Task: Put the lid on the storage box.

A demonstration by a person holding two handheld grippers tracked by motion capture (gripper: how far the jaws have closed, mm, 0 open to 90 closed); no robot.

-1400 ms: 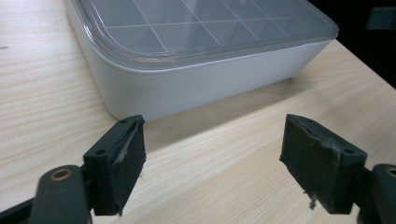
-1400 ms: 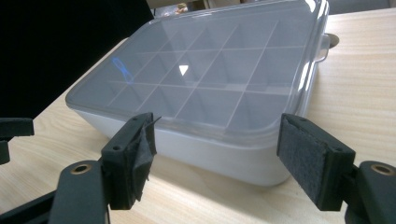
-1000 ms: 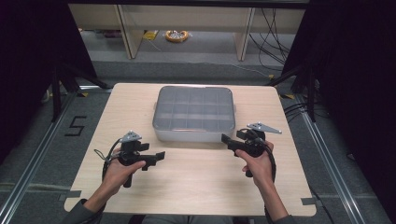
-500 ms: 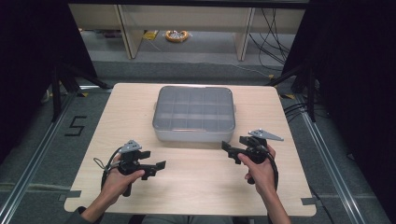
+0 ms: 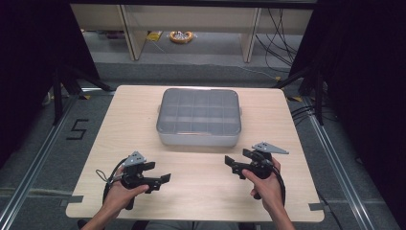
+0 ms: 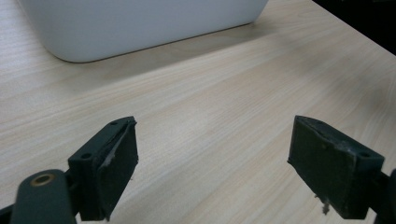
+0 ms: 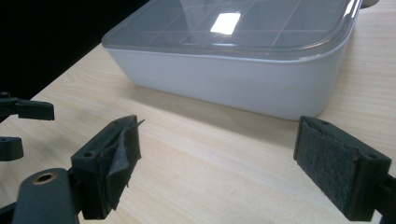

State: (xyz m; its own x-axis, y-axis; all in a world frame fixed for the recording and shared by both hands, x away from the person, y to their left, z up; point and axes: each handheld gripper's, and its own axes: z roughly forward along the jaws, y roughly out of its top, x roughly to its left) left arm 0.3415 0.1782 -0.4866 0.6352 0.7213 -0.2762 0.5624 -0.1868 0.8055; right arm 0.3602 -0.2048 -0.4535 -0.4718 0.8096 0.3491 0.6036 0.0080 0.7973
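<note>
Both claws, left (image 5: 165, 178) and right (image 5: 229, 162), gape empty; lidded box (image 5: 198, 116) ahead between them. Approach level, square up on its near corners.

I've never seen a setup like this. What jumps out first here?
A pale grey compartment box with a clear lid sits at the middle of the wooden table, toward its far side. Nearer the person, the left gripper and right gripper are held on either side, both open and empty.

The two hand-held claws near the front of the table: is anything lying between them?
Nothing: in the high view, bare wooden table separates the left gripper from the right gripper. The lidded grey box sits farther back.
</note>
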